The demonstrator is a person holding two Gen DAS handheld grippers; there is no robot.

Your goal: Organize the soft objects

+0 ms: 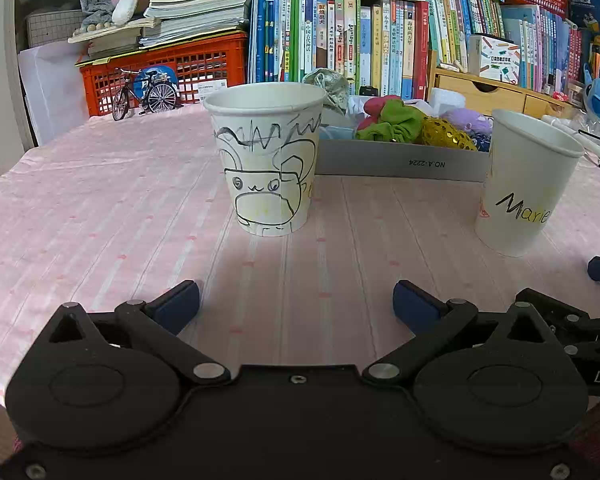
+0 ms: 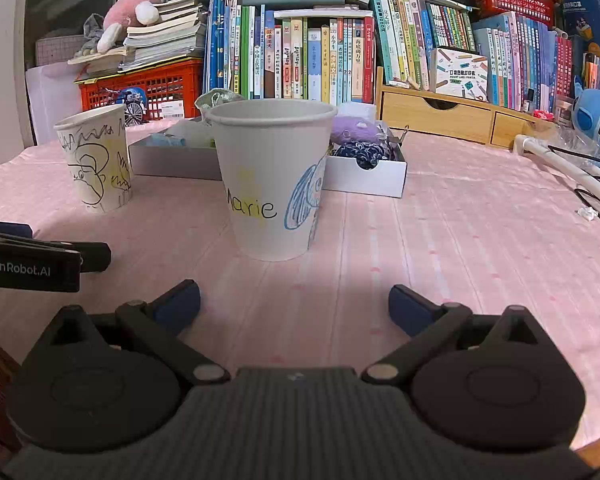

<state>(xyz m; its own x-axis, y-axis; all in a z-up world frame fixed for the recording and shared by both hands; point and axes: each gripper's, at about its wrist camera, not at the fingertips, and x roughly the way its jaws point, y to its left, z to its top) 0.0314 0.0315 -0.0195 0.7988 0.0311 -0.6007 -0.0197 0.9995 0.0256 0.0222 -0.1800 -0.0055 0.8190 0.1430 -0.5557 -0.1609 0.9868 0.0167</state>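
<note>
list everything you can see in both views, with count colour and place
paper cups: 2, white with drawings, upright on the tablecloth; the second reads "Marie"
tablecloth: 1, pink, covers the table
box: 1, grey-white, shallow, behind the cups
soft objects: several, green, red, gold, purple, in the box
crate: 1, orange-red, back left, books stacked on it
toy bicycle: 1, black, before the crate
books: many, mixed colours, back row
wooden drawers: 1 unit, tan, back right
blue plush: 1, far right
pink plush: 1, on book stack
left claw: 1, black with blue pads, open, empty
right claw: 1, same, open, empty
</note>
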